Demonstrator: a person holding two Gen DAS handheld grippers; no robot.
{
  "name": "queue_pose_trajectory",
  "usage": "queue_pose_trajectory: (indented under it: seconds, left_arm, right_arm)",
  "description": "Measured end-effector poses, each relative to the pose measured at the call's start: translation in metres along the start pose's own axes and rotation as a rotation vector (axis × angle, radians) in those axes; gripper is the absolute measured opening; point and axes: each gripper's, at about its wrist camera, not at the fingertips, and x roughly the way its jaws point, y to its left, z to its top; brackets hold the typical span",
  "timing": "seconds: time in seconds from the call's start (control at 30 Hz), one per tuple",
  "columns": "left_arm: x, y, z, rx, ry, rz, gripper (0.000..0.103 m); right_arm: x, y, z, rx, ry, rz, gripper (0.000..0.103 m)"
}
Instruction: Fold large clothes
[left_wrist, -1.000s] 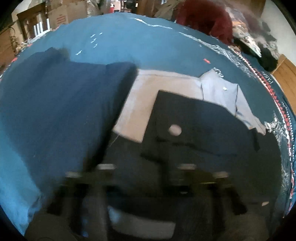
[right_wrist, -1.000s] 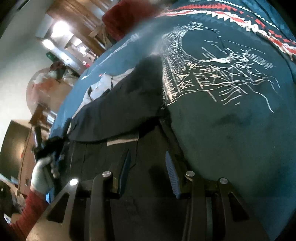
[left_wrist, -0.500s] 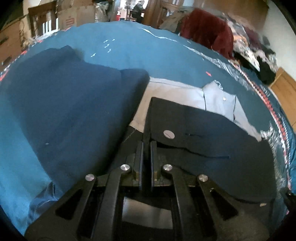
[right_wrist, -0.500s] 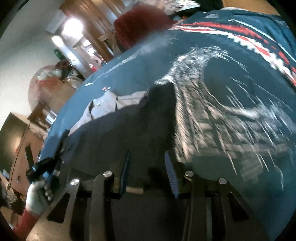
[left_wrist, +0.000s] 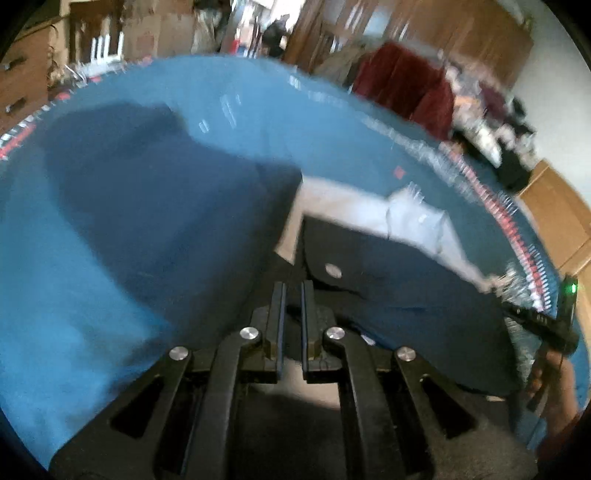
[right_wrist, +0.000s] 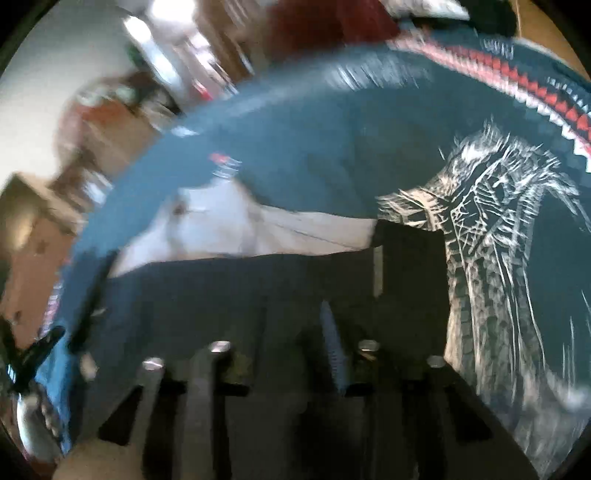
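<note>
Dark trousers (left_wrist: 388, 291) with a pale button and white pocket linings (left_wrist: 351, 210) lie on a blue blanket (left_wrist: 258, 122). My left gripper (left_wrist: 292, 291) is shut on the trousers' edge just left of the button, with dark cloth pinched in the narrow gap. In the right wrist view, which is blurred, the same trousers (right_wrist: 221, 288) fill the lower middle, with white lining (right_wrist: 258, 225) beyond. My right gripper (right_wrist: 295, 317) hovers low over the dark cloth, fingers apart. The other hand-held gripper (left_wrist: 546, 328) shows at the right edge of the left view.
A folded navy garment (left_wrist: 166, 206) lies left of the trousers. The blanket has a white printed design (right_wrist: 491, 229) and a red and white border (right_wrist: 535, 99). A dark red cloth (left_wrist: 406, 88), piled clothes and wooden furniture stand beyond the far edge.
My left gripper shut on the trousers' edge and now moves with it, blurring the view. My right gripper swung across the blanket's print toward the trousers' white lining, still open.
</note>
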Motion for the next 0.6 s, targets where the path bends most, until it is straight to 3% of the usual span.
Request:
queue_pose_trajectory:
  seconds: [0.03,0.07,0.1,0.13,0.17,0.2,0.3,0.5,0.53,0.6]
  left_arm:
    - [-0.013,0.016,0.003,-0.015,-0.018,0.014,0.01]
    - [-0.028,0.039,0.006,-0.045,-0.04,0.038,0.021]
    - [-0.043,0.069,0.01,-0.084,-0.064,0.07,0.041]
    - [-0.055,0.1,0.014,-0.126,-0.084,0.11,0.051]
    - [-0.066,0.132,0.019,-0.178,-0.102,0.156,0.057]
    - [-0.077,0.172,0.027,-0.252,-0.125,0.195,0.057]
    - [-0.08,0.236,0.053,-0.337,-0.138,0.239,0.057]
    - [-0.008,0.263,0.103,-0.359,-0.024,0.031,0.057]
    - [0.006,0.267,0.107,-0.368,0.005,0.035,0.057]
    - [0.033,0.278,0.115,-0.376,0.042,0.12,0.057]
  right_arm:
    - [-0.005,0.006,-0.018,-0.023,0.0,-0.003,0.058]
    - [-0.001,0.009,-0.032,-0.045,0.03,-0.014,0.066]
    - [0.016,0.012,-0.056,-0.087,0.137,-0.055,0.066]
    - [0.022,0.016,-0.072,-0.122,0.172,-0.1,0.065]
    - [0.01,0.026,-0.083,-0.172,0.109,-0.152,0.066]
    - [0.004,0.031,-0.084,-0.176,0.112,-0.157,0.066]
    - [-0.029,0.049,-0.088,-0.087,0.068,-0.069,0.066]
    - [-0.042,0.075,-0.107,-0.063,0.08,-0.068,0.066]
    - [-0.04,0.075,-0.11,-0.052,0.093,-0.074,0.066]
    - [-0.042,0.075,-0.119,-0.021,0.107,-0.077,0.066]
